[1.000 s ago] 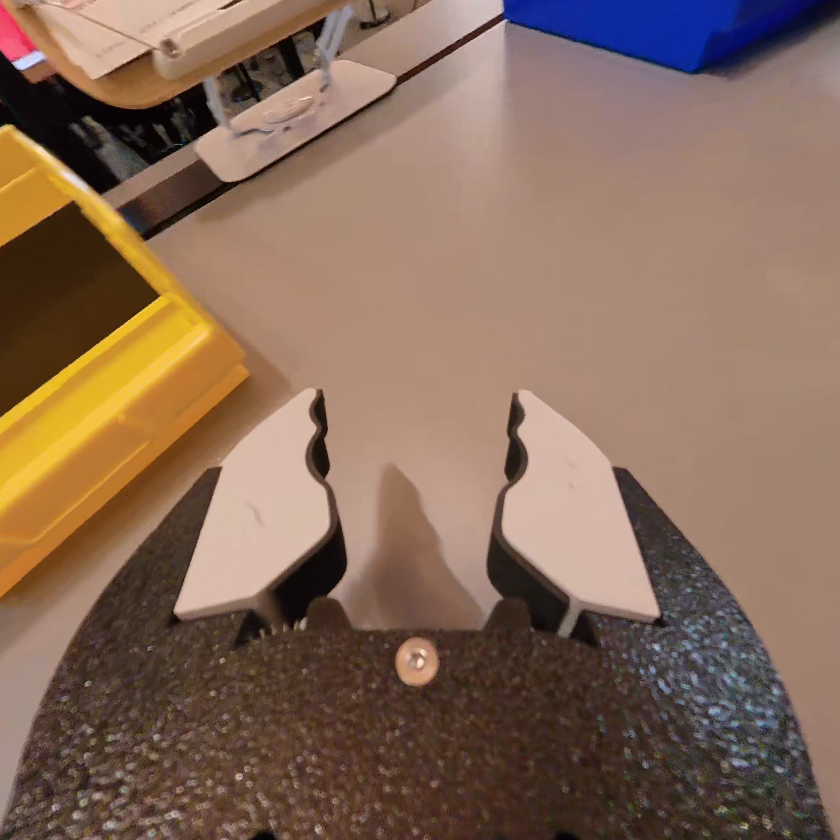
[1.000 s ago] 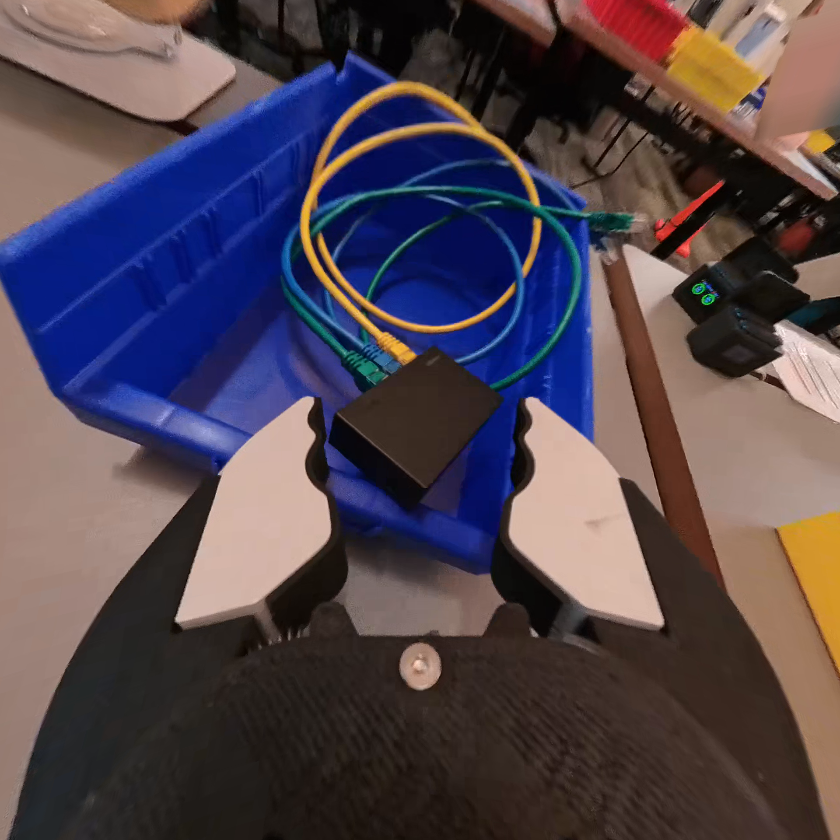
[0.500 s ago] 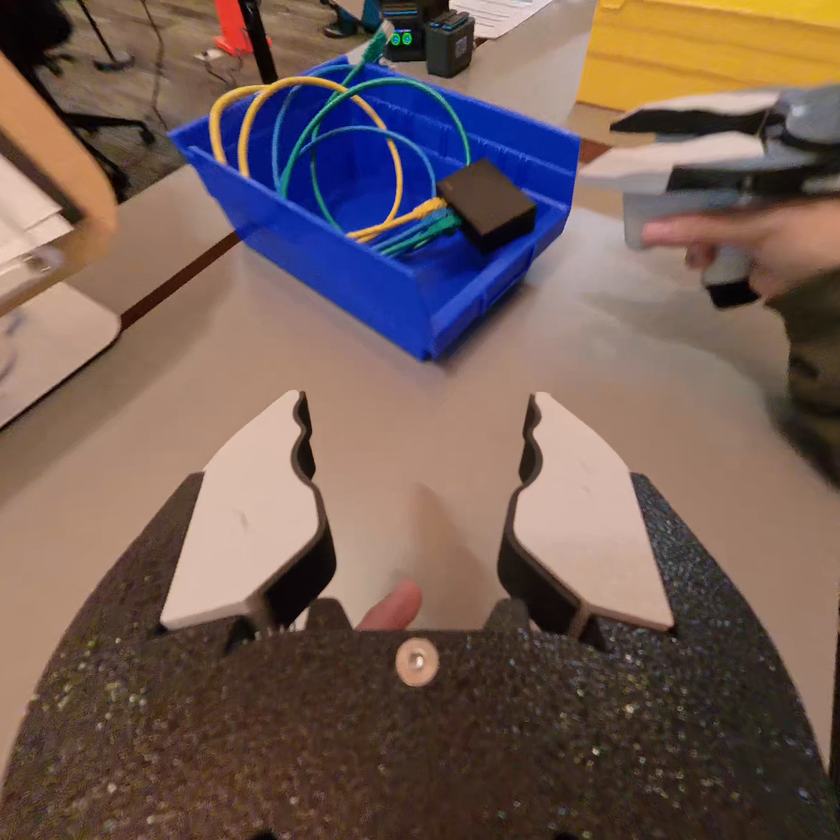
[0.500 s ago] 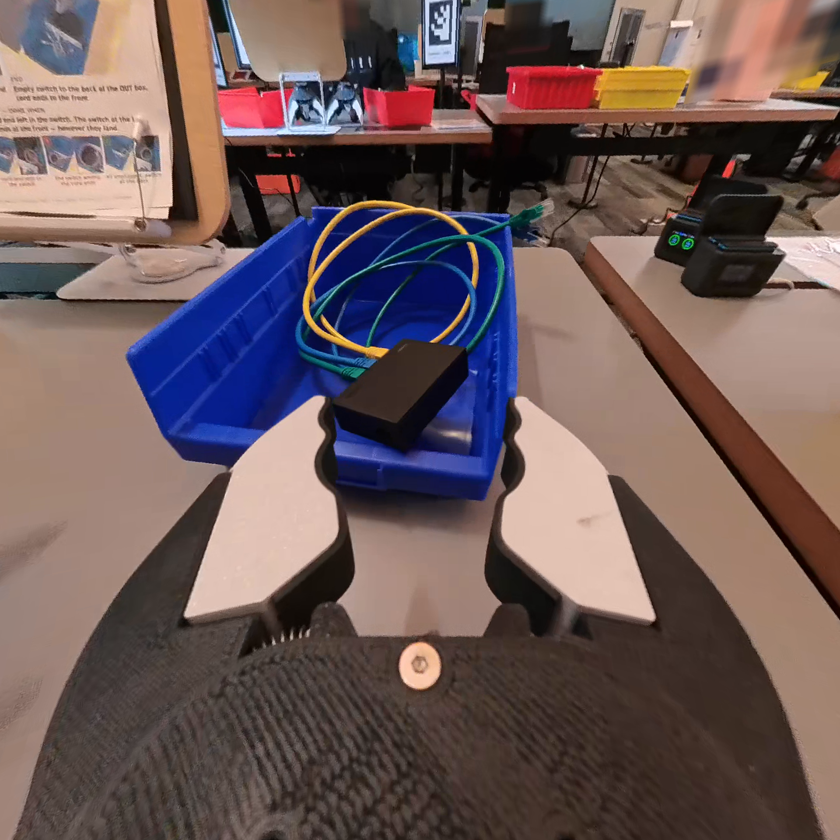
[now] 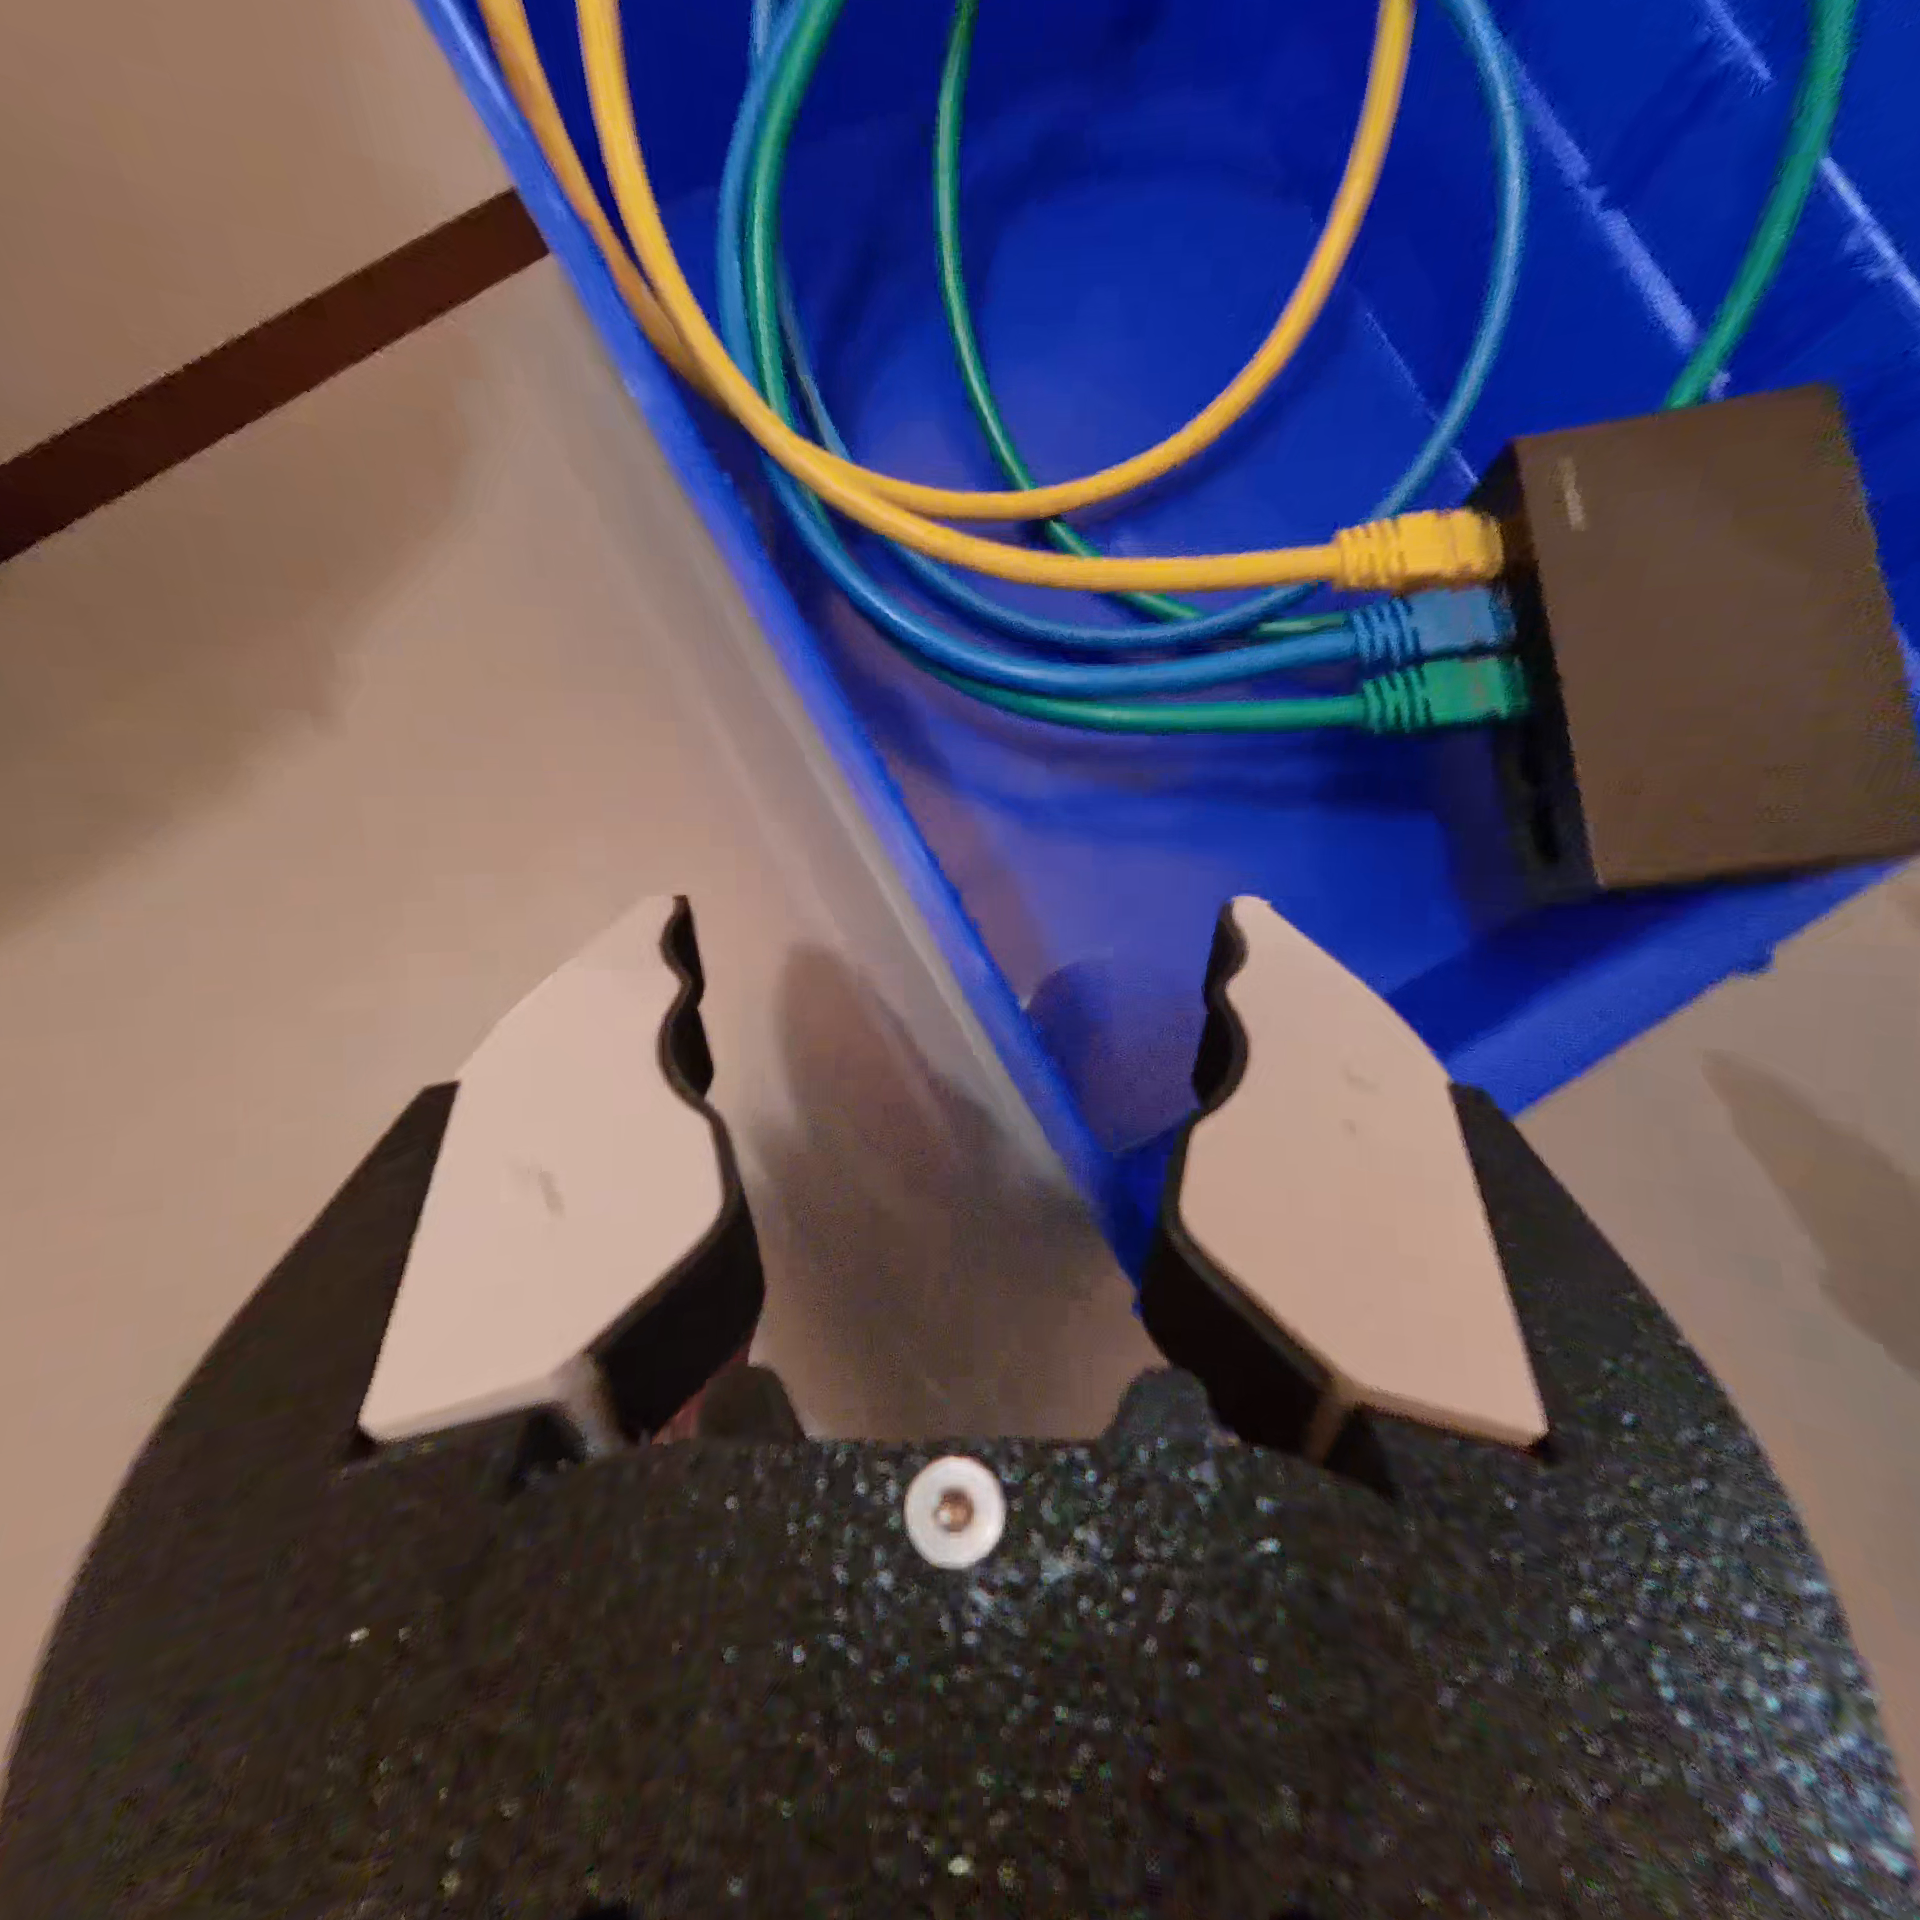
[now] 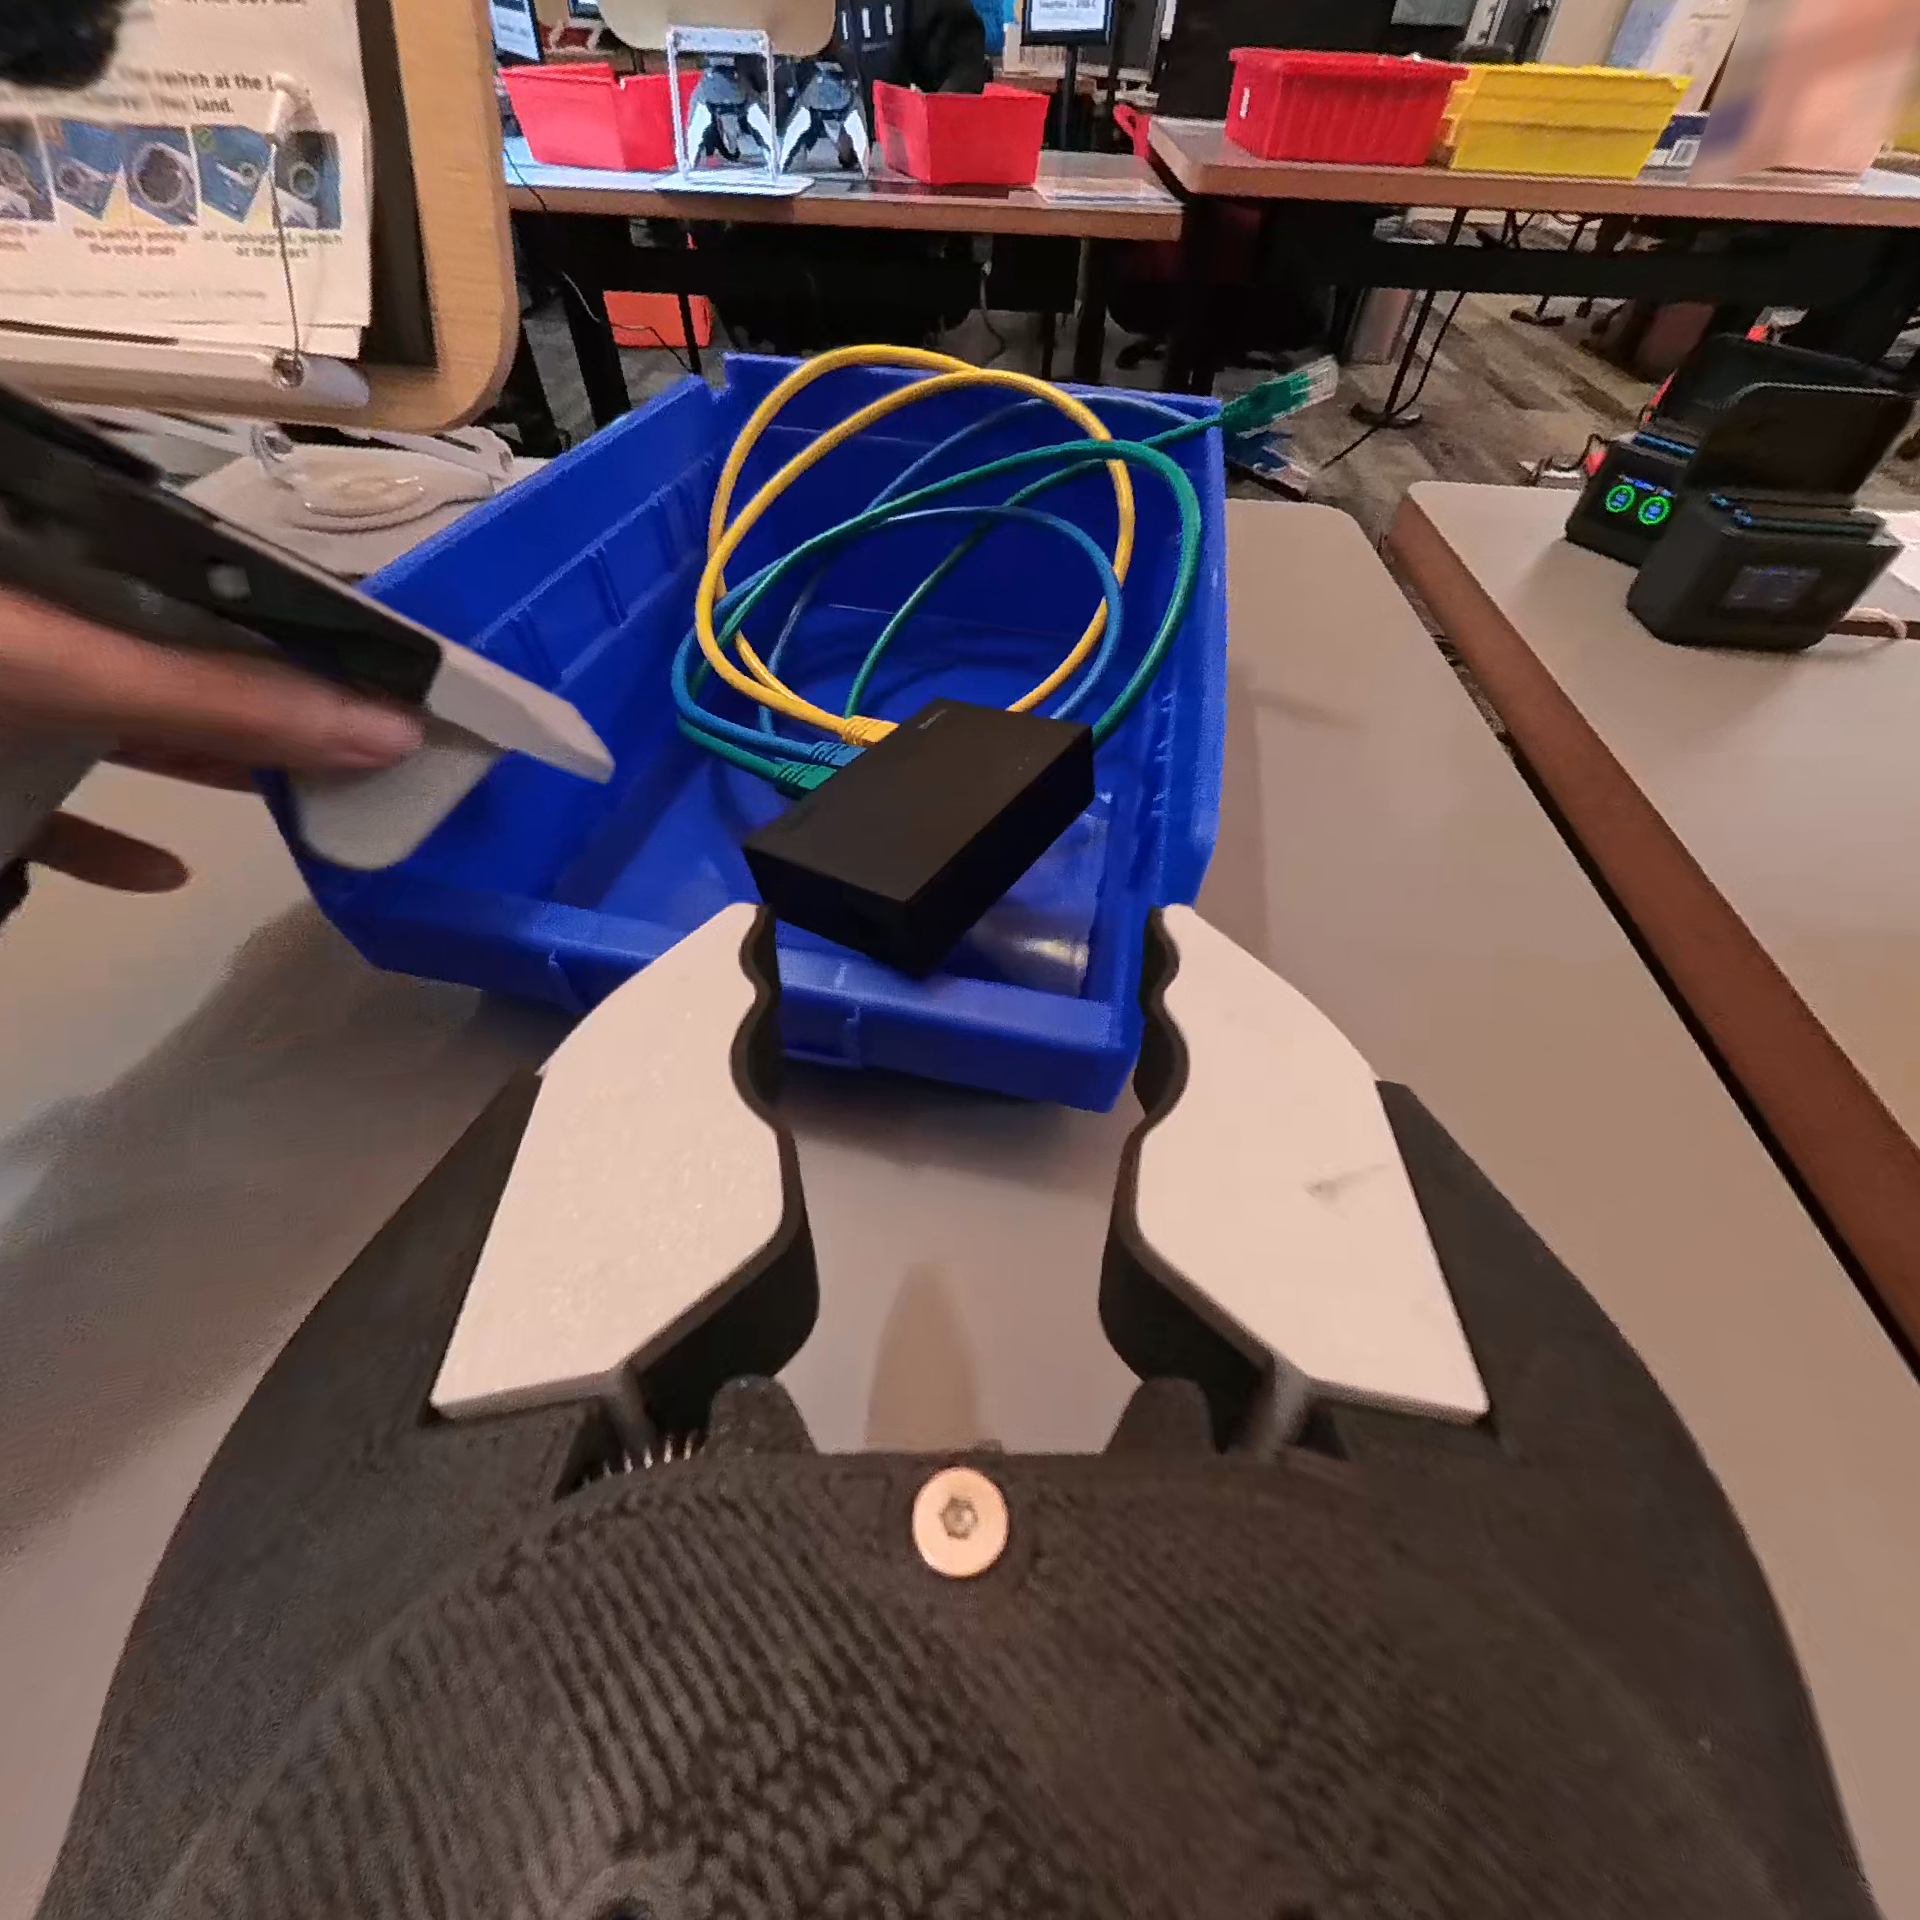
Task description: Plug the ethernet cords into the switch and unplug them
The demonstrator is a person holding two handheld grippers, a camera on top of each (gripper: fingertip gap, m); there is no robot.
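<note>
A black switch (image 6: 925, 821) lies in a blue bin (image 6: 582, 613), propped on the bin's near wall. A yellow cord (image 6: 914, 384), a blue cord (image 6: 1112, 582) and a green cord (image 6: 1184, 520) are coiled in the bin, each with one end plugged into the switch. The green cord's free plug (image 6: 1278, 395) hangs over the far right corner. The left wrist view shows the switch (image 5: 1704, 644) and the yellow plug (image 5: 1418, 551), blue plug (image 5: 1429, 629) and green plug (image 5: 1439, 698). My left gripper (image 5: 956, 914) is open over the bin's left wall (image 5: 935, 862). It also shows in the right wrist view (image 6: 499, 748). My right gripper (image 6: 956, 920) is open, just before the bin's front wall.
The bin stands on a grey table (image 6: 1382, 935). A clipboard with papers on a stand (image 6: 208, 187) is at the back left. Black chargers (image 6: 1756, 540) sit on the table to the right. Red and yellow bins (image 6: 1455, 109) are on far tables.
My left gripper has swung from the yellow bin across the table to the blue bin's left wall. My right gripper has drawn back and levelled in front of the bin. Both stay open.
</note>
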